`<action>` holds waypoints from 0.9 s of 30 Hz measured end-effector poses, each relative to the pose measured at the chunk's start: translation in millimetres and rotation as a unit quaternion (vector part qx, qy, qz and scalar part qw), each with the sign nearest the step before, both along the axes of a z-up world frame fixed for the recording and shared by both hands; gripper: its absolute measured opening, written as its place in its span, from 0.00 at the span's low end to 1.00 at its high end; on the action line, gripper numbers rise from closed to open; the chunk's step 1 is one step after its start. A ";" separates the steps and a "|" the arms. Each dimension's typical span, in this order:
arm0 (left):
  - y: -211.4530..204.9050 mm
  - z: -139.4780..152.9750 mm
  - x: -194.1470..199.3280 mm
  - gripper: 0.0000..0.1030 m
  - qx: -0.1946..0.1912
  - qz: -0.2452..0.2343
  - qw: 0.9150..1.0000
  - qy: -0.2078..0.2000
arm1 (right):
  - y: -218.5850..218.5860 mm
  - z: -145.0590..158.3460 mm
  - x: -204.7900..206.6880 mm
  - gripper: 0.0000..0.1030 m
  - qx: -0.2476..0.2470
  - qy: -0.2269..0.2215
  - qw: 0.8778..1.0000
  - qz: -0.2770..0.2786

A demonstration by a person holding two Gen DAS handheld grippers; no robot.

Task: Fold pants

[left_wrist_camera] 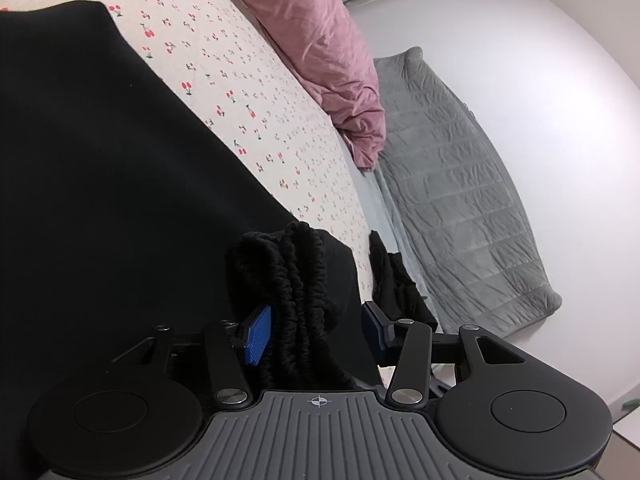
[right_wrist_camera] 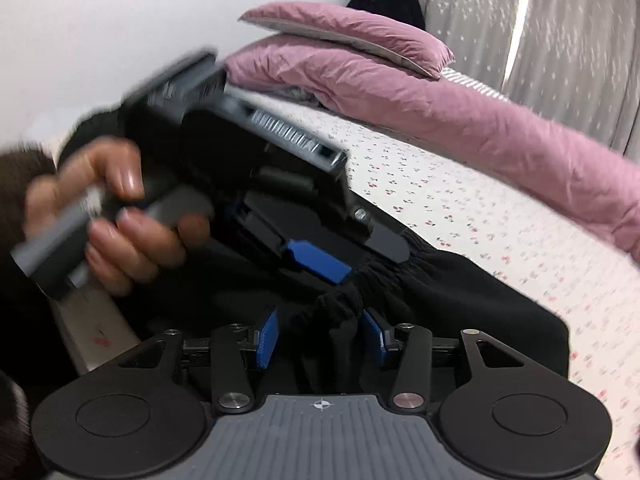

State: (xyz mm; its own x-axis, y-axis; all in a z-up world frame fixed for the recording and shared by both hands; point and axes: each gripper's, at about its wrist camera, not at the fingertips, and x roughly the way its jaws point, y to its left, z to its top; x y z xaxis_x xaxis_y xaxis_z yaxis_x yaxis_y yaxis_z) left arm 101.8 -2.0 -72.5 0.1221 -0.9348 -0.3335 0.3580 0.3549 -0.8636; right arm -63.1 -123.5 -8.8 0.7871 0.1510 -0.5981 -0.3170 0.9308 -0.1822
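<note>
The black pants (left_wrist_camera: 100, 168) lie on the cherry-print bed sheet (left_wrist_camera: 240, 80). Their gathered elastic waistband (left_wrist_camera: 296, 280) sits between the blue pads of my left gripper (left_wrist_camera: 316, 330), whose jaws stand apart around the bunched cloth without pressing it. In the right wrist view my right gripper (right_wrist_camera: 322, 338) has its jaws apart around a bunched piece of the waistband (right_wrist_camera: 340, 316). The left gripper (right_wrist_camera: 316, 260) shows there just ahead, held by a hand (right_wrist_camera: 120, 216), with its blue pad over the waistband. The pants (right_wrist_camera: 460, 312) spread to the right.
A pink quilt (left_wrist_camera: 320, 52) lies along the far side of the bed, also in the right wrist view (right_wrist_camera: 440, 92). A grey quilted blanket (left_wrist_camera: 460, 192) hangs by the white wall. A small black garment (left_wrist_camera: 392, 280) lies at the bed edge. Grey curtains (right_wrist_camera: 560, 40) hang behind.
</note>
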 end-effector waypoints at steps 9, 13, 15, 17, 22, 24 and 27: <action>-6.4 13.4 -9.2 0.78 0.064 0.031 0.996 -0.054 | 6.0 -5.2 -17.0 0.21 -0.064 -0.011 0.998 -0.014; -16.6 12.1 -8.9 0.78 0.070 0.022 0.996 -0.043 | -11.5 10.7 -18.6 0.21 0.001 -0.013 1.000 -0.025; -23.2 9.9 -7.5 0.75 0.060 0.007 0.998 -0.029 | -11.6 12.0 -18.1 0.22 0.011 -0.009 1.000 -0.021; -30.1 11.4 -7.9 0.60 0.064 0.002 0.997 -0.037 | -8.7 10.4 -18.1 0.27 0.011 -0.001 1.000 -0.015; -25.0 24.7 -12.9 0.21 0.098 0.021 0.990 -0.096 | -16.4 19.6 -32.0 0.41 0.058 0.003 0.998 0.030; -14.6 38.5 -14.2 0.21 0.110 0.021 0.986 -0.121 | -27.1 29.2 -39.3 0.41 0.096 -0.010 0.995 0.039; 8.1 62.5 -13.3 0.21 0.148 0.030 0.976 -0.159 | -41.7 36.4 -45.2 0.43 0.134 -0.023 0.990 0.027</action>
